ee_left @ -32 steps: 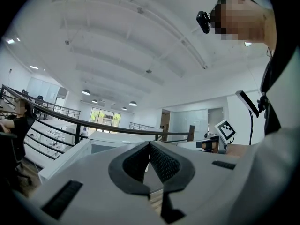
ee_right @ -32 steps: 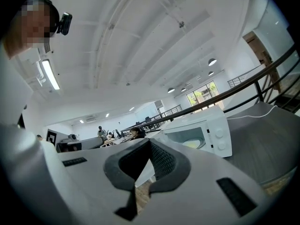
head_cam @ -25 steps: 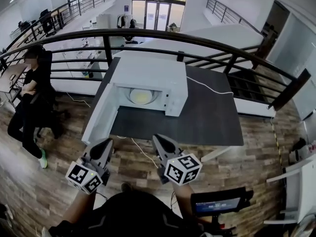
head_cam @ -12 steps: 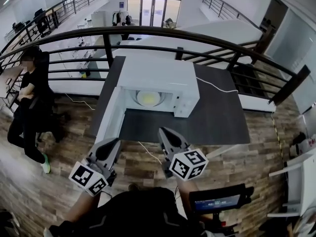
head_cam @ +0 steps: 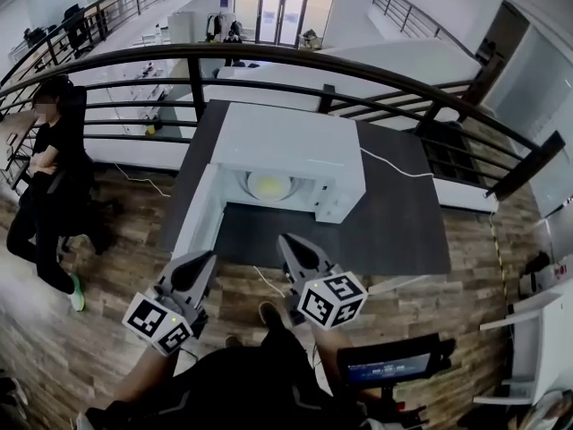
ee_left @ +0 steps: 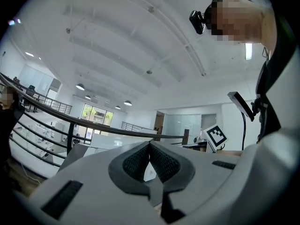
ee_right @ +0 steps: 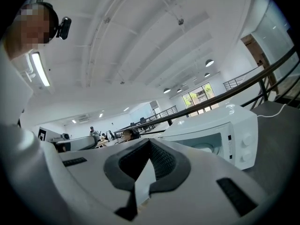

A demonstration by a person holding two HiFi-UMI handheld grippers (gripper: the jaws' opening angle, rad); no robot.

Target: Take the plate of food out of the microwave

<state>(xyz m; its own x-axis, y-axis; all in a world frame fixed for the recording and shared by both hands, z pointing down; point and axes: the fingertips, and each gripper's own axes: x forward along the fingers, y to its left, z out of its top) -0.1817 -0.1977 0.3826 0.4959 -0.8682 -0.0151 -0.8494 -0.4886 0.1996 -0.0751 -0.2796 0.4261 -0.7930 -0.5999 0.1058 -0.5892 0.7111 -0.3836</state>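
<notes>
A white microwave (head_cam: 291, 150) stands on a dark table (head_cam: 394, 218) with its door (head_cam: 199, 224) swung open to the left. Inside it lies a pale plate of food (head_cam: 269, 184). Both grippers hover over the wooden floor, short of the table's near edge. My left gripper (head_cam: 199, 260) is shut and empty, below the open door. My right gripper (head_cam: 286, 242) is shut and empty too, in front of the microwave's opening. The right gripper view shows the microwave (ee_right: 220, 128) ahead to the right, beyond the closed jaws. In the left gripper view the jaw tips meet, and a railing is behind them.
A curved black railing (head_cam: 358, 65) runs behind the table. A person in black (head_cam: 49, 177) stands at the left by the rail. A white cable (head_cam: 394, 167) trails from the microwave across the table. A small screen (head_cam: 385, 365) sits at the lower right.
The microwave and table have come closer and shifted slightly right in the head view. Both grippers have advanced towards the table, still shut.
</notes>
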